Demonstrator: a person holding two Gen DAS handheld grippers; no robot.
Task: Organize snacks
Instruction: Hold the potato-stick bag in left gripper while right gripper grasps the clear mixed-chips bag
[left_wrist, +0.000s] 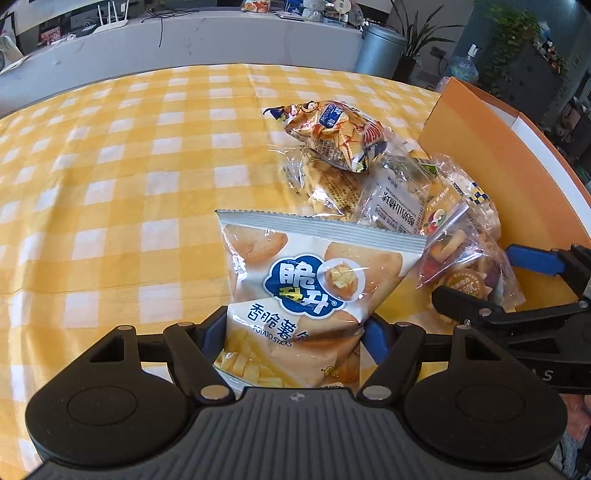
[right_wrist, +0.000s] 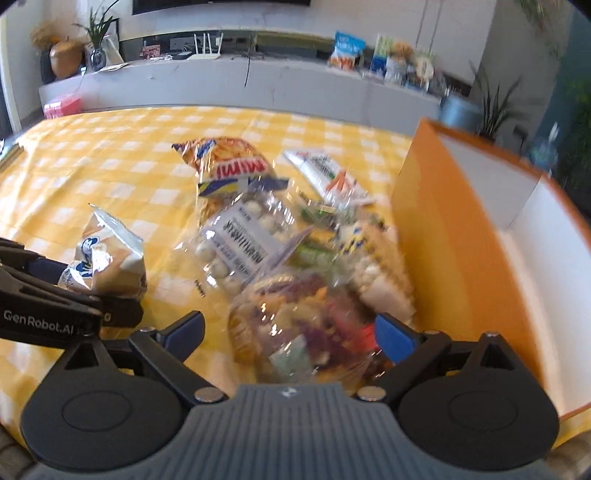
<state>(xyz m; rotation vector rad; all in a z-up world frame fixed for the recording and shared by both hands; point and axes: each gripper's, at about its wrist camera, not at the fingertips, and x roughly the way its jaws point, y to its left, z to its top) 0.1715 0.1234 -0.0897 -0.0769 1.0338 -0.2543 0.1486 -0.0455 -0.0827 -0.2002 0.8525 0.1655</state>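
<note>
You face a long grey counter (right_wrist: 258, 85) under a white wall (right_wrist: 369, 18), with a router (right_wrist: 207, 50) and cables on it. Potted plants (left_wrist: 417, 40) and a grey bin (left_wrist: 380, 50) stand at your right in daylight.

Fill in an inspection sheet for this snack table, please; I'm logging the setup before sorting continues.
Surface: yellow checked tablecloth, no spills seen.
Job's things: potato sticks bag between the left tool's pads; pile of snack packets beside the orange box, chip bag on top; the box's visible inside looks empty.
Clutter: nothing seen on the cloth besides snacks.
Grippers: left tool closed on the potato sticks bag; right tool open around a mixed-snack packet.
Cables: one hanging down the grey counter behind.
Surroundings: potted plants, router, more snacks on the counter.
</note>
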